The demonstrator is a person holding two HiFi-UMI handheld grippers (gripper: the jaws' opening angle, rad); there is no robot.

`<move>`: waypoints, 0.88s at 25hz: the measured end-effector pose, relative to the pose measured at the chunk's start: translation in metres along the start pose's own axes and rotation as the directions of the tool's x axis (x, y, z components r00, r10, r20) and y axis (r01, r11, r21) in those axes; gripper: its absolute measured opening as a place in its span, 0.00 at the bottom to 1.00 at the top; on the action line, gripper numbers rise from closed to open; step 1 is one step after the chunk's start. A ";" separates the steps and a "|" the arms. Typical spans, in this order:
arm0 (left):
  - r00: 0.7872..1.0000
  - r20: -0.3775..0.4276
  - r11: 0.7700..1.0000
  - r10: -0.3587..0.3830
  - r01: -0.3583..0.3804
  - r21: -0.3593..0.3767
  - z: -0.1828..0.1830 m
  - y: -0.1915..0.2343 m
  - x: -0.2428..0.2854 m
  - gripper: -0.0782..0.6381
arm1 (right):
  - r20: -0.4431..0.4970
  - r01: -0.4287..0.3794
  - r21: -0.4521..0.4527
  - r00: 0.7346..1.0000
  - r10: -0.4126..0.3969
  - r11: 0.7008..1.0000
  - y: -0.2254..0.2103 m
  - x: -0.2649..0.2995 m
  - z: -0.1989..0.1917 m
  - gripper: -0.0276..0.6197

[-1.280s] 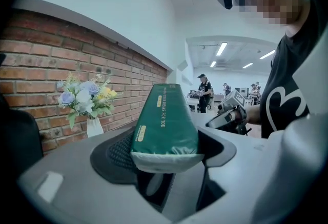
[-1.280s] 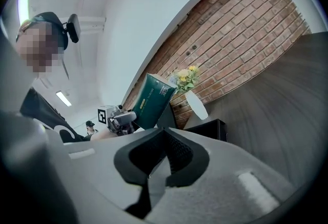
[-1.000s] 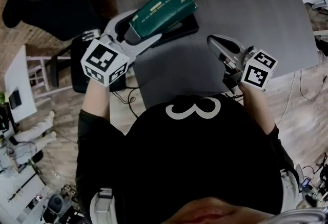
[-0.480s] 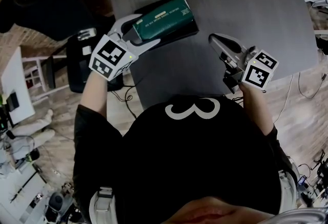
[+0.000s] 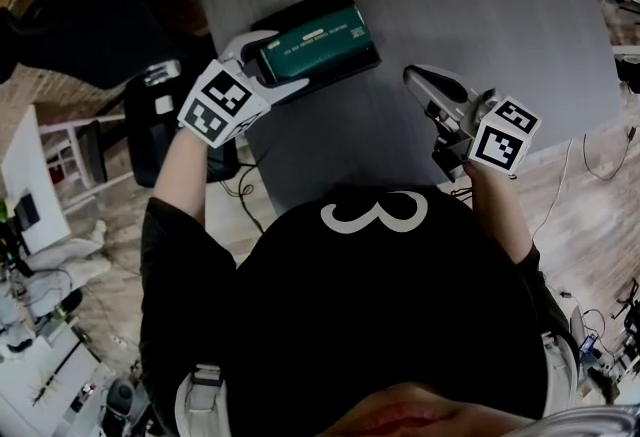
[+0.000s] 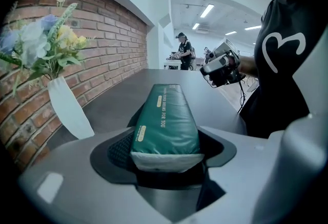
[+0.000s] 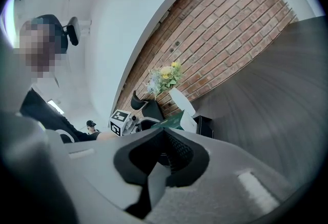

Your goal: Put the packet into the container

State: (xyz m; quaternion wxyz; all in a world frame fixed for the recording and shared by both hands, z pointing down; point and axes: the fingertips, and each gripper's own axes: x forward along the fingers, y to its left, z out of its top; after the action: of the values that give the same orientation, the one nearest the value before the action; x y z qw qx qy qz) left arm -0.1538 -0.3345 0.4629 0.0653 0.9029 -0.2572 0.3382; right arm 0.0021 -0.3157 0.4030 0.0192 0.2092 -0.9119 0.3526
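Green packet [image 5: 320, 35] lies in black container [image 5: 308, 5]; left gripper [image 5: 283, 61] clamps it.

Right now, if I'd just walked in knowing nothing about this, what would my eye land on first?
First the green packet, clamped at one end in the left gripper and lying over the black container on the dark table. Next, the white vase of pale flowers beside the brick wall at the table's far corner. The right gripper is held off to the side, shut and empty.
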 end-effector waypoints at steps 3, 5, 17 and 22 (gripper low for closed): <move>0.999 -0.036 1.000 -0.012 0.012 -0.004 -0.006 0.002 0.007 0.63 | 0.002 0.004 0.008 1.000 -0.004 1.000 -0.004 -0.001 -0.001 0.05; 0.999 -0.050 1.000 -0.016 0.016 -0.006 -0.009 0.002 0.011 0.63 | 0.003 0.009 0.019 1.000 -0.009 1.000 -0.009 -0.001 -0.002 0.05; 0.992 -0.116 0.999 -0.043 0.044 0.013 -0.020 -0.002 0.026 0.64 | 0.001 0.004 0.052 1.000 -0.004 0.999 -0.015 0.000 -0.008 0.05; 0.993 -0.112 0.999 -0.038 0.039 0.010 -0.020 -0.001 0.026 0.65 | -0.001 -0.002 0.051 1.000 0.002 0.999 -0.012 0.002 -0.008 0.05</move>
State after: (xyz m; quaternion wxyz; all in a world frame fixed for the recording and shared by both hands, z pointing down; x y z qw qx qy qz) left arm -0.1480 -0.3383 0.4948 0.0805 0.8878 -0.2335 0.3884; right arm 0.0046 -0.3191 0.4172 0.0138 0.2084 -0.9027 0.3761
